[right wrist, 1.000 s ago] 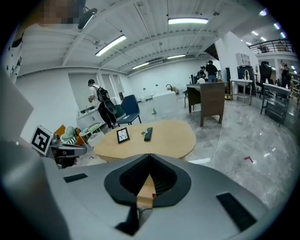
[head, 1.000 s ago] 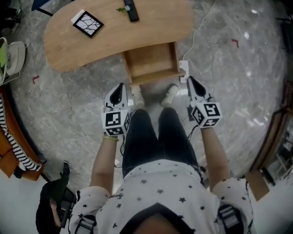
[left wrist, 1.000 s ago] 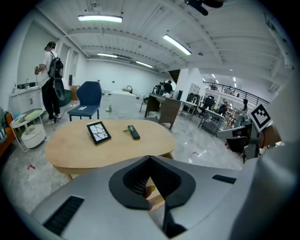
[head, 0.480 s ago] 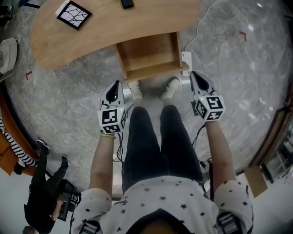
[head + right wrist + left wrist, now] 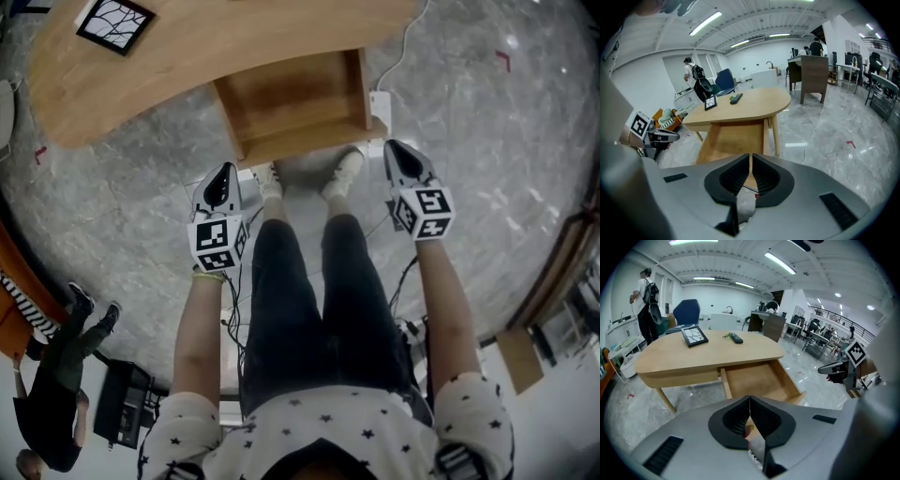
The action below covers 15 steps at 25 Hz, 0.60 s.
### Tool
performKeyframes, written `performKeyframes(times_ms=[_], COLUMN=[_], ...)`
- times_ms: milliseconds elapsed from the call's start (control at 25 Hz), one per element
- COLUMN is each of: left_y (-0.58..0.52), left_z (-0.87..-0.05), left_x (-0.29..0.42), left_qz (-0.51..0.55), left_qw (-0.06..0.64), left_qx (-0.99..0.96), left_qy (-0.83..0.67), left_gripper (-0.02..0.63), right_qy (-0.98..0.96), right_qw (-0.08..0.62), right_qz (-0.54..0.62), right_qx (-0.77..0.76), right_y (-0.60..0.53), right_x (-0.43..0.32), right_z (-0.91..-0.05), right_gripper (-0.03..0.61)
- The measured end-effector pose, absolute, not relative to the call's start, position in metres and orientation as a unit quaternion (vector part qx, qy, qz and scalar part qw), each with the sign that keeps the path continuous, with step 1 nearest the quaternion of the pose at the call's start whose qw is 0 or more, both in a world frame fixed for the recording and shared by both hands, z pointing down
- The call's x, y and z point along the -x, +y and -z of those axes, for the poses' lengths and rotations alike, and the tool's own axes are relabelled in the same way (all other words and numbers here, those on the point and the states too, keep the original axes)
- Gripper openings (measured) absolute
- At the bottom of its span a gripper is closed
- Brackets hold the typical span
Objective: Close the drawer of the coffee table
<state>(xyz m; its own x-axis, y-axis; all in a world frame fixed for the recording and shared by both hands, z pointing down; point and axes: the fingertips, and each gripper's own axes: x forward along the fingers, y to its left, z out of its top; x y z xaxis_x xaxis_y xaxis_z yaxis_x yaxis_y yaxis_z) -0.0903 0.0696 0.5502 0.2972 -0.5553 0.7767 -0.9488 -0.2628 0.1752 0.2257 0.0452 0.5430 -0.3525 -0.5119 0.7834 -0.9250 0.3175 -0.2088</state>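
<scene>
The light wooden coffee table has its drawer pulled out toward me, and the drawer looks empty. The open drawer also shows in the left gripper view and, as a drawer, in the right gripper view. My left gripper hangs shut, left of the drawer's front edge and short of it. My right gripper is shut too, just right of the drawer's front corner. Neither holds anything. My feet stand between the grippers, right before the drawer front.
A black-and-white patterned board lies on the tabletop, and a remote lies further back. A white cable runs over the marble floor right of the table. A person stands at the lower left beside a black case.
Both grippers have sunk lower and now sit closer to the drawer's front. The head view has shifted so the table fills more of the top. The bystander at lower left has moved.
</scene>
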Motion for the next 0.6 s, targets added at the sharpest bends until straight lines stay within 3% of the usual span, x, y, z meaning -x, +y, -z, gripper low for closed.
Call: performKeyframes(times_ms=[240,440,600], left_y=[0.078,0.088,0.097], left_z=[-0.584,-0.611,-0.626], left_x=[0.088,0.085,0.082], left_qz=[-0.315,-0.34,-0.354], left_qw=[0.343,0.338,0.343], left_qx=[-0.731,-0.733,-0.736], left_qy=[-0.499,-0.482,-0.464], left_gripper=[0.013,0.085,0.126], right_qy=[-0.747,-0.745,-0.744], right_qw=[0.347,0.376,0.393], right_qz=[-0.329,-0.329,-0.337], right_qx=[-0.462,-0.442,-0.423], right_y=[0.052,0.055,0.063], right_x=[-0.242,-0.251,-0.255], right_z=[-0.582,-0.613,-0.63], right_gripper=[0.011,0.015,0.059])
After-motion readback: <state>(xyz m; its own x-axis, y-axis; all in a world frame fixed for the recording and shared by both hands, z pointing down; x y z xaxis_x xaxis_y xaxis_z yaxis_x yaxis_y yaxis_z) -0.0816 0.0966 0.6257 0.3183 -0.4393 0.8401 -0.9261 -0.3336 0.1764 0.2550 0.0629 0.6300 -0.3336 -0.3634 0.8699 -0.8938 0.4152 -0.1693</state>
